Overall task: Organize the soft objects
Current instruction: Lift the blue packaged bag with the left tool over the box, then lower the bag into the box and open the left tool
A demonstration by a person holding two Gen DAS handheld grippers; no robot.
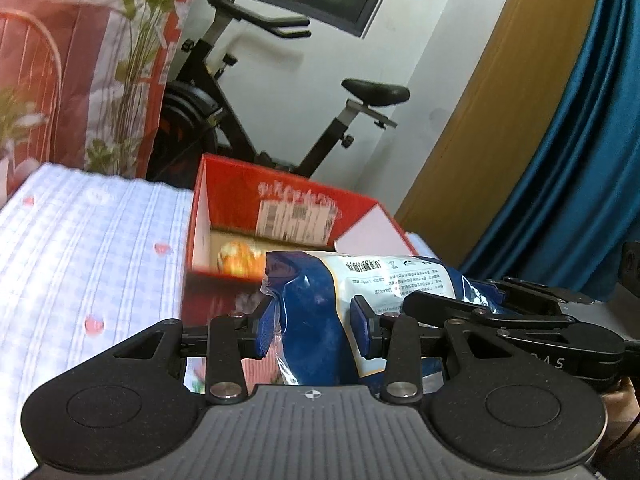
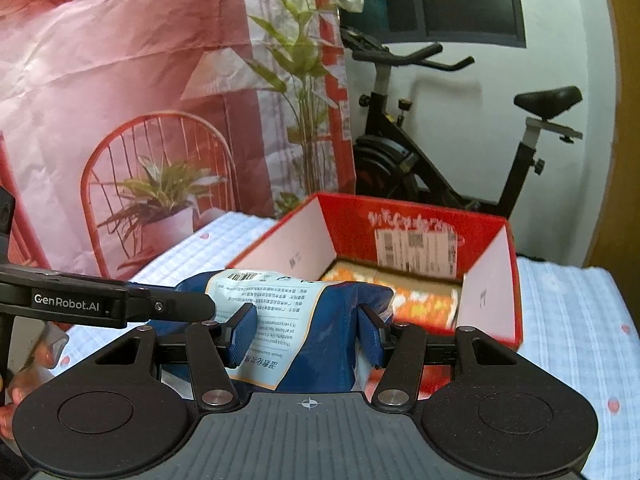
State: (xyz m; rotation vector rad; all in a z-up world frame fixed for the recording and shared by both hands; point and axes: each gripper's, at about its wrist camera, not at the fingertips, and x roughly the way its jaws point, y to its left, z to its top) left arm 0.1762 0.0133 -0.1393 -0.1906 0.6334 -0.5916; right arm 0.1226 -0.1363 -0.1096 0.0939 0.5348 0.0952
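Blue pouch point(image 1: 320, 320) gripped at both ends: left gripper point(image 1: 312, 332) and right gripper point(image 2: 308, 336) fingers clenched on it. Red box point(image 2: 496, 280) just beyond fingertips, orange packet point(image 2: 424, 300) inside. You keep pouch level, clear near wall, lower in beside packet, then release both together.

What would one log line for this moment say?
left claw: shut on bag | right claw: shut on bag | bag: held near red box | box: orange item inside
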